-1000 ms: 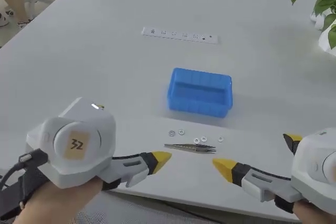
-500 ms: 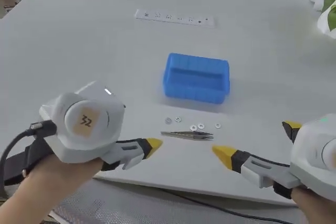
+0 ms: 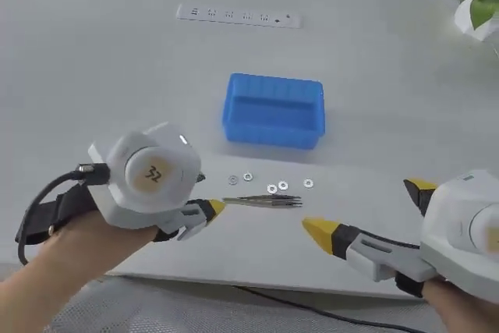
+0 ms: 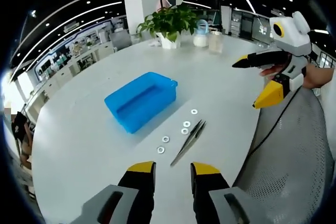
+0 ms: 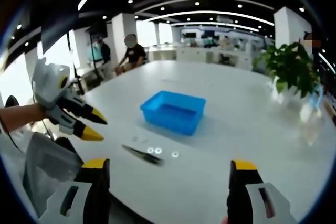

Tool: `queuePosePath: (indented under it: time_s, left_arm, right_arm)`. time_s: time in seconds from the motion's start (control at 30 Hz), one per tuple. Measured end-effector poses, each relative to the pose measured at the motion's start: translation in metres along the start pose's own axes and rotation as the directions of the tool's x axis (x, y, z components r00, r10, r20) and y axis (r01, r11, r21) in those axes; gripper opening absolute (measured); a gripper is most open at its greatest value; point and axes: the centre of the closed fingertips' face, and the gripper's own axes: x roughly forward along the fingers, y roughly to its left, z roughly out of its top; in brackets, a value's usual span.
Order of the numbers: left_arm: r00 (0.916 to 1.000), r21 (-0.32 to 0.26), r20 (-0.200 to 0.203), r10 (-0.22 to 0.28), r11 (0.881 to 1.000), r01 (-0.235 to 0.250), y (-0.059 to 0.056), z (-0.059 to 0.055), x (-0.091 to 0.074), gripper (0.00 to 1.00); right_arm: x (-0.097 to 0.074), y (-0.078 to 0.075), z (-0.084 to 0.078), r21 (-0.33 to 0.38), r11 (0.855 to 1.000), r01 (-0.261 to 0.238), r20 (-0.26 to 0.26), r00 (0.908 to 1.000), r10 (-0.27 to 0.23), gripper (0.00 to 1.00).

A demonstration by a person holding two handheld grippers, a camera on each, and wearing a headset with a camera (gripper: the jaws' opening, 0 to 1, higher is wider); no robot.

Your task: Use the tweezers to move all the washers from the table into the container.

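White shells, yellow tips.
My left gripper (image 3: 209, 208) and right gripper (image 3: 361, 207) have rounded white housings, grey arms, black jaws tipped yellow; the left carries a tan sticker (image 3: 152, 175) marked 32, a black cable (image 3: 47, 193) and black strap (image 3: 58, 212).

The left gripper (image 3: 207, 202) carries a round tan label (image 3: 154, 175) reading "32".

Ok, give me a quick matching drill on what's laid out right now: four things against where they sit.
Things:
1 tweezers
2 washers
3 container
4 power strip

Places:
A white, farthest away
B blue, just beyond the washers
C loose, between tweezers and container
D lying flat just ahead of the left gripper

Pairs: 1-D, 2-C, 3-B, 4-A
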Motion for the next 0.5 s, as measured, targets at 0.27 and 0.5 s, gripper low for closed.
queuePosePath:
  time_s: [0.27, 0.5]
  left_arm:
    - [0.9956, 0.092, -0.072, -0.061, 0.993, 0.067, 0.002, -0.005, 0.029, 0.22]
    - [0.9889, 0.148, -0.115, -0.094, 0.983, 0.111, 0.002, -0.006, 0.045, 0.22]
  right_arm:
    - [-0.001, -0.001, -0.001, 0.02, 1.0, -0.003, -0.001, 1.0, 0.003, 0.93]
    - [-0.004, -0.007, 0.001, 0.052, 0.999, 0.005, 0.02, 0.9998, -0.006, 0.93]
